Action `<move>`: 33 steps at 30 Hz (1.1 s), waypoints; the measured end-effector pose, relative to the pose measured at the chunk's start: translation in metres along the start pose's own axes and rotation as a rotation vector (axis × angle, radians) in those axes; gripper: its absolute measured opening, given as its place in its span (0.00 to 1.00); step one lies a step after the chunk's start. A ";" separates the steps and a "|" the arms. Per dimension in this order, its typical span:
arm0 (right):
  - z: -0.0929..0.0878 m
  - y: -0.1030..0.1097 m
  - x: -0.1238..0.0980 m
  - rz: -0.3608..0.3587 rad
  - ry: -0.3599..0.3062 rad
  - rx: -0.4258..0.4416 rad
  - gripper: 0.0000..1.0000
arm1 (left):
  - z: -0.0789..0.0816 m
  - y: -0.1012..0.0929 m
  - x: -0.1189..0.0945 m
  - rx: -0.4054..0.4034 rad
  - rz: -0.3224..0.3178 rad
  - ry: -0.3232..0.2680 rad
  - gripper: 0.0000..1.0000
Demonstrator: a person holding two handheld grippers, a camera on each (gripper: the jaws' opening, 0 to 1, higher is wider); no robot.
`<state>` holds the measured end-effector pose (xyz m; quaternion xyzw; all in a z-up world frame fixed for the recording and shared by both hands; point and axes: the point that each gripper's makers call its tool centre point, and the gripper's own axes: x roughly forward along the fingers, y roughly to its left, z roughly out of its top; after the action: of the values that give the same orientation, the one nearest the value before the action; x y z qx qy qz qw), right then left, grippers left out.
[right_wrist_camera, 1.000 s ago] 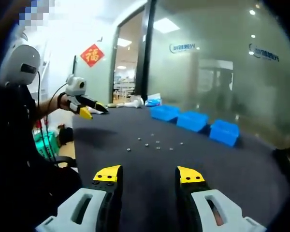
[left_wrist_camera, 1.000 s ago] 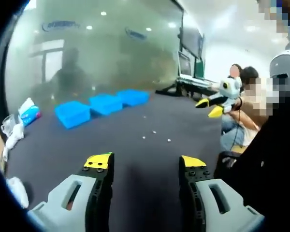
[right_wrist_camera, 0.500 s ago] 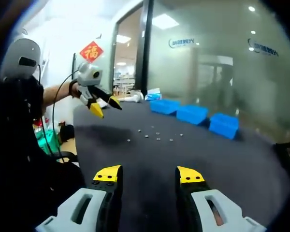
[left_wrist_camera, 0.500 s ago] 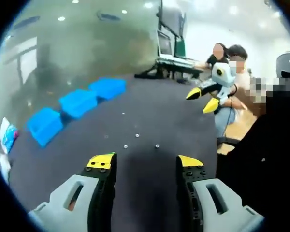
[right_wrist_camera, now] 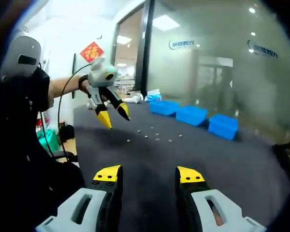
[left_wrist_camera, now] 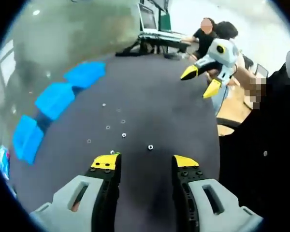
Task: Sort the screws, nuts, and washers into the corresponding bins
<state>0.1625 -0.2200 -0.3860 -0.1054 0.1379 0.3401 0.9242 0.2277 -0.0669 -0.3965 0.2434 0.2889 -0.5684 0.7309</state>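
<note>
Several small metal parts (left_wrist_camera: pixel 123 135) lie scattered on the dark table (left_wrist_camera: pixel 164 111), one (left_wrist_camera: pixel 150 147) just ahead of my left gripper (left_wrist_camera: pixel 145 162), whose jaws stand open and empty. Three blue bins (left_wrist_camera: pixel 54 99) sit in a row at the left. My right gripper (left_wrist_camera: pixel 200 81) shows at the upper right, open. In the right gripper view the same parts (right_wrist_camera: pixel 157 140) lie mid-table, with the blue bins (right_wrist_camera: pixel 192 115) behind them. The left gripper (right_wrist_camera: pixel 115 116) hangs open over the table, tips pointing down, left of the parts. My right gripper (right_wrist_camera: pixel 149 175) is open and empty.
A glass wall (right_wrist_camera: pixel 222 58) runs behind the bins. White items and a blue packet (right_wrist_camera: pixel 152 98) lie at the table's far end. People sit at a desk with monitors (left_wrist_camera: pixel 154 19) past the table. The table edge (left_wrist_camera: pixel 218 130) drops off at the right.
The left gripper has swung out over the table and tilted down, so the parts lie close ahead of its jaws. The right gripper has stayed put.
</note>
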 end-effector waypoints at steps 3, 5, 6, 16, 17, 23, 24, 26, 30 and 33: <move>-0.001 0.000 0.000 -0.001 -0.001 0.005 0.40 | 0.004 0.002 0.007 0.016 -0.003 0.021 0.39; -0.001 0.000 0.000 -0.003 0.000 0.004 0.40 | 0.006 0.002 0.015 0.019 -0.012 0.036 0.37; -0.001 0.001 0.001 -0.002 0.000 0.003 0.40 | 0.005 0.001 0.018 0.021 -0.020 0.046 0.37; -0.004 0.002 0.000 0.001 0.001 -0.006 0.40 | -0.003 -0.003 0.041 0.051 -0.058 0.107 0.29; -0.004 0.002 0.000 0.001 0.001 -0.006 0.40 | -0.003 -0.003 0.042 0.056 -0.059 0.110 0.29; -0.004 0.001 -0.001 -0.002 -0.005 0.001 0.39 | -0.007 -0.003 0.046 0.044 -0.066 0.127 0.22; -0.004 0.001 -0.001 -0.001 -0.005 -0.001 0.39 | -0.009 -0.003 0.047 0.043 -0.065 0.130 0.21; -0.005 0.002 -0.001 0.000 -0.004 -0.002 0.39 | -0.010 -0.003 0.048 0.029 -0.069 0.133 0.20; -0.006 0.004 0.000 0.005 -0.005 0.000 0.39 | -0.009 -0.004 0.048 -0.019 -0.072 0.123 0.16; -0.006 0.005 0.001 0.007 -0.005 -0.001 0.39 | -0.009 -0.003 0.049 -0.050 -0.071 0.122 0.13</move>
<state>0.1589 -0.2178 -0.3920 -0.1046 0.1357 0.3437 0.9233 0.2325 -0.0949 -0.4370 0.2489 0.3553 -0.5708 0.6971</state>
